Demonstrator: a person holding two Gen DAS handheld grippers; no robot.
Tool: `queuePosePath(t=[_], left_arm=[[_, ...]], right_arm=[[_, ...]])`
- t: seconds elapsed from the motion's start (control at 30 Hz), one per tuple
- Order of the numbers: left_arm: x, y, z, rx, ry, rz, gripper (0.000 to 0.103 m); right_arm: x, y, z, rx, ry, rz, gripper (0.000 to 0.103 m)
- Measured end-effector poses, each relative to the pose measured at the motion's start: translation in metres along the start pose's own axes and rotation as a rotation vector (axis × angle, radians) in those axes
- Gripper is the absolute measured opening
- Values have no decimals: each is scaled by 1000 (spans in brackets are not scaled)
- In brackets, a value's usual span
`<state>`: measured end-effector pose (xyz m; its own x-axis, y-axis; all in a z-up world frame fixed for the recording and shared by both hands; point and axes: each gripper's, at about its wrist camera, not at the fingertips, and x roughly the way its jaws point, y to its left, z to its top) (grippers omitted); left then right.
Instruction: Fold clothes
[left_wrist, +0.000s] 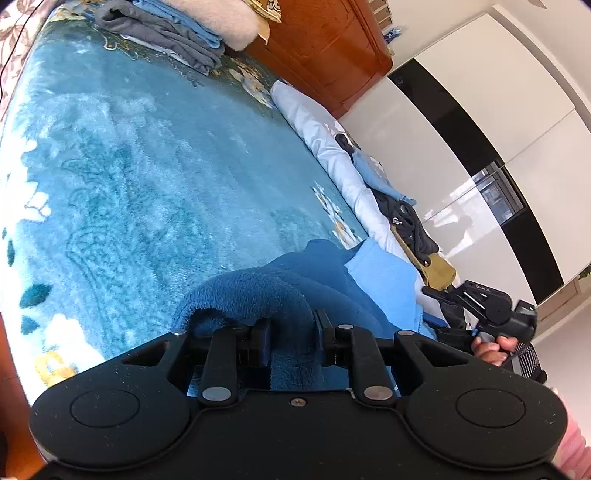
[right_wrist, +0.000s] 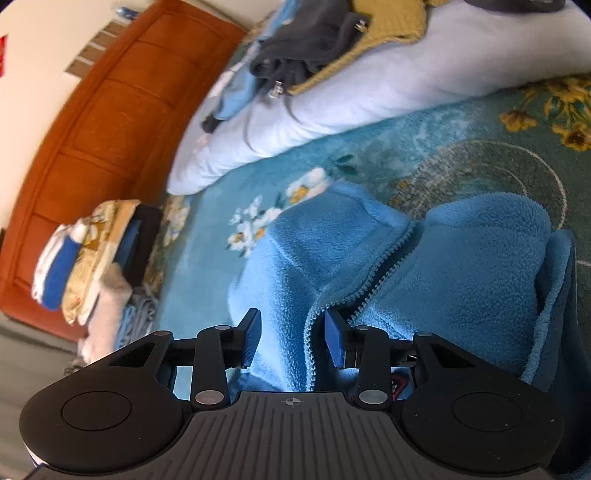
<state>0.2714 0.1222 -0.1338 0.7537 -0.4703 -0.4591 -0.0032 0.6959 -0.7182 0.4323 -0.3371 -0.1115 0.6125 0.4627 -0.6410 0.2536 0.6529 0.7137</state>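
Left gripper (left_wrist: 291, 332) clamped on blue fleece jacket (right_wrist: 406, 266), right gripper (right_wrist: 291, 339) apart astride its zipper (right_wrist: 373, 291), orientation unclear

Teal plush floral blanket (left_wrist: 147, 166) covered bed. Polished reddish-brown wooden headboard (right_wrist: 92, 122) stood along bed's far side. Long pale lavender pillow (right_wrist: 369, 88) lay on blanket by headboard end. Glossy white wardrobe doors (left_wrist: 498, 92) with black vertical stripe (left_wrist: 465, 122) rose beyond the bed. Thin dark cable (left_wrist: 14, 48) crossed brown floral-print fabric (left_wrist: 18, 33) at blanket's far corner.
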Motion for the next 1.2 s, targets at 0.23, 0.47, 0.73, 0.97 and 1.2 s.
queuePosePath(t=[0.23,0.47,0.73,0.97,1.2], left_arm=[[-2,-7,1,24,-36,23,13],[-31,-8,-4,-11,-103,27,11],[-15,-7,-28,44,19,90,11],[-22,-18,-33,74,102,51,13],[-29,-53,-48,264,145,83,18]], right_arm=[[17,11,0,-13,-31,-51,13],[-23,66,-4,-315,-199,120,9],[-15,21,-9,-274,-66,-81,10],[-92,1,13,-305,-210,-23,20],[-114,-56,27,-231,-183,-229,22]])
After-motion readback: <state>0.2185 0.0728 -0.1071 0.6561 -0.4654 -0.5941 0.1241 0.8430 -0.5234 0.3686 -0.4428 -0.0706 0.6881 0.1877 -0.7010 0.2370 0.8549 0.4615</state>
